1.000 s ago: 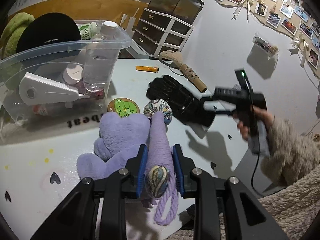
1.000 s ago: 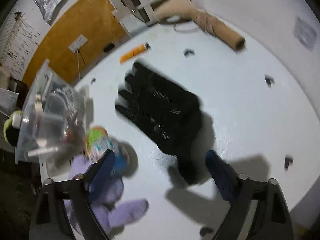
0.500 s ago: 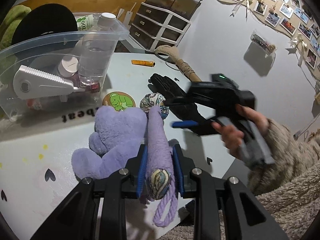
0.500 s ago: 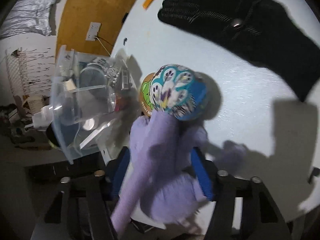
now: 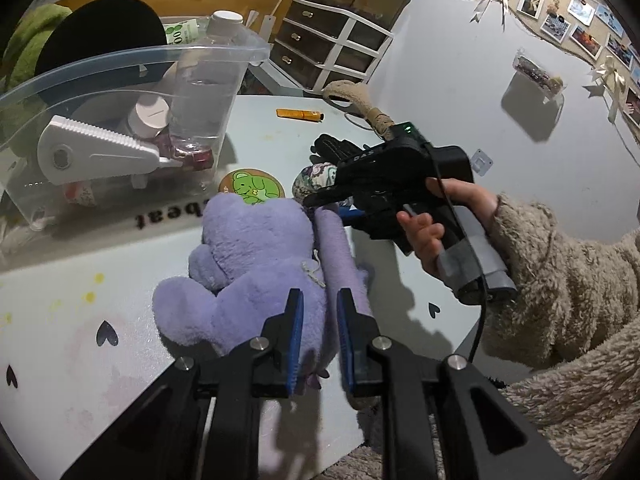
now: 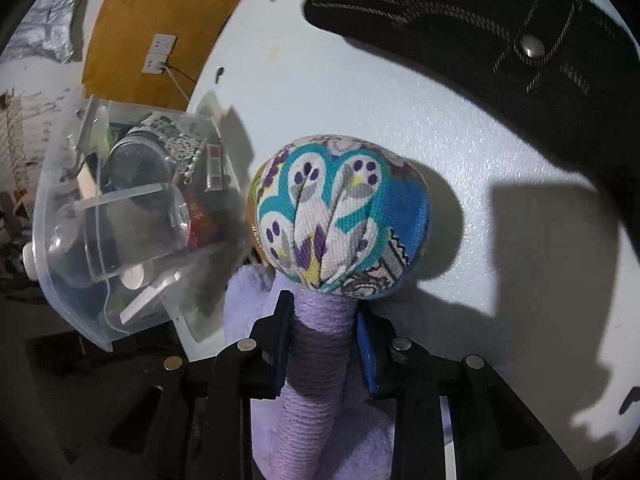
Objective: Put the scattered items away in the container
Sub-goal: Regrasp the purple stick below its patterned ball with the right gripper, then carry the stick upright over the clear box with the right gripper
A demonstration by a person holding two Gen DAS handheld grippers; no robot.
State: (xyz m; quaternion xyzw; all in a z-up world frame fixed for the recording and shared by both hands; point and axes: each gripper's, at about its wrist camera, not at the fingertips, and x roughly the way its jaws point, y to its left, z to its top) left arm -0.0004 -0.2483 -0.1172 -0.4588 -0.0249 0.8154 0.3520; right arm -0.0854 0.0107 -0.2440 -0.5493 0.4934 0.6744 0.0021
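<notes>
A purple plush toy lies on the white table in front of the clear plastic container. My left gripper is shut on the toy's near end, with purple fabric squeezed between the blue pads. A hand holds my right gripper at the far end of the toy's long limb. In the right wrist view its jaws are closing on the rope-wrapped purple limb, just under the patterned fabric ball, and both pads touch it. The container sits to the left.
A black glove and an orange lighter lie beyond the toy. A round green coaster sits by the container, which holds a bottle and a white tool. A rope-wrapped stick and drawer unit stand behind.
My right gripper swung down from over the glove onto the toy's limb under the patterned ball, and its jaws narrowed around it. The left pads drew closer on the plush.
</notes>
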